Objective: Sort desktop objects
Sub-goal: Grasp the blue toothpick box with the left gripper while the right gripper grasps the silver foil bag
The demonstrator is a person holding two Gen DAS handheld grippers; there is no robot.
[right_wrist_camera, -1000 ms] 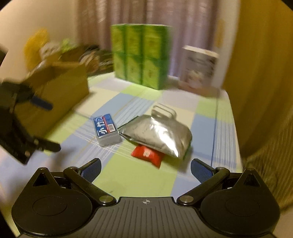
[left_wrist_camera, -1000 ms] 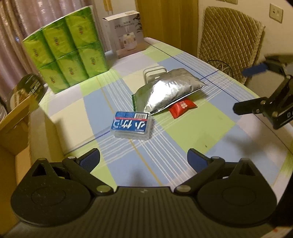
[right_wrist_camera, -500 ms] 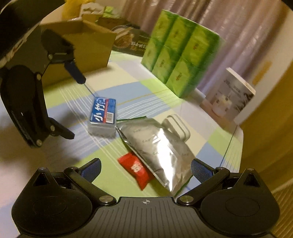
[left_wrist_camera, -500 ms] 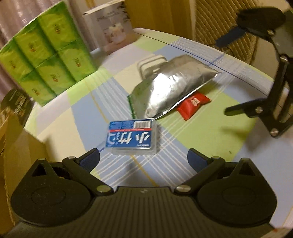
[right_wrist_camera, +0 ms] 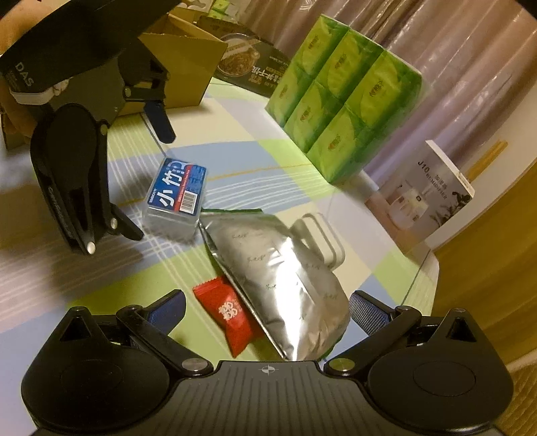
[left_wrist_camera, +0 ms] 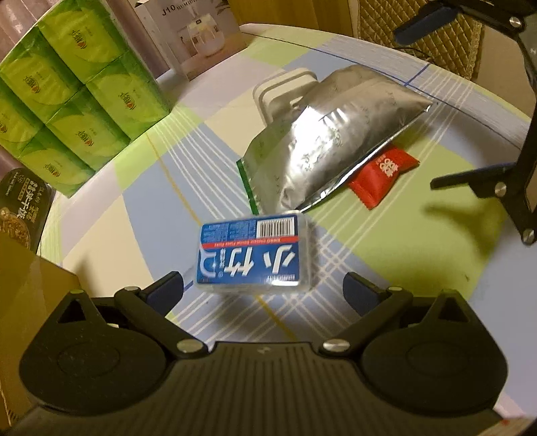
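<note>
— Box (left_wrist_camera: pixel 250 256) with the blue label: where is it?
— Flat on the checked tablecloth (left_wrist_camera: pixel 386 255), between the spread fingers of the left gripper (left_wrist_camera: pixel 263 290), which touch nothing. Its far edge is just beside the silver pouch (left_wrist_camera: pixel 322 144).
— And the right gripper (right_wrist_camera: pixel 266 307)?
— Fingers wide apart too, holding nothing, with the red sachet (right_wrist_camera: pixel 231 313) and the near end of the pouch between them. The pouch overlaps part of the sachet.
— What else crowds the spot?
— A white handled thing (left_wrist_camera: pixel 285 87) lies half under the pouch; I can't tell what it is. The green tissue pack (left_wrist_camera: pixel 67 80) and a white carton (left_wrist_camera: pixel 191 30) stand at the far edge, well apart from the box. A cardboard box (right_wrist_camera: pixel 188 70) sits behind the left gripper, with a dark food packet (right_wrist_camera: pixel 250 68) beside it.
</note>
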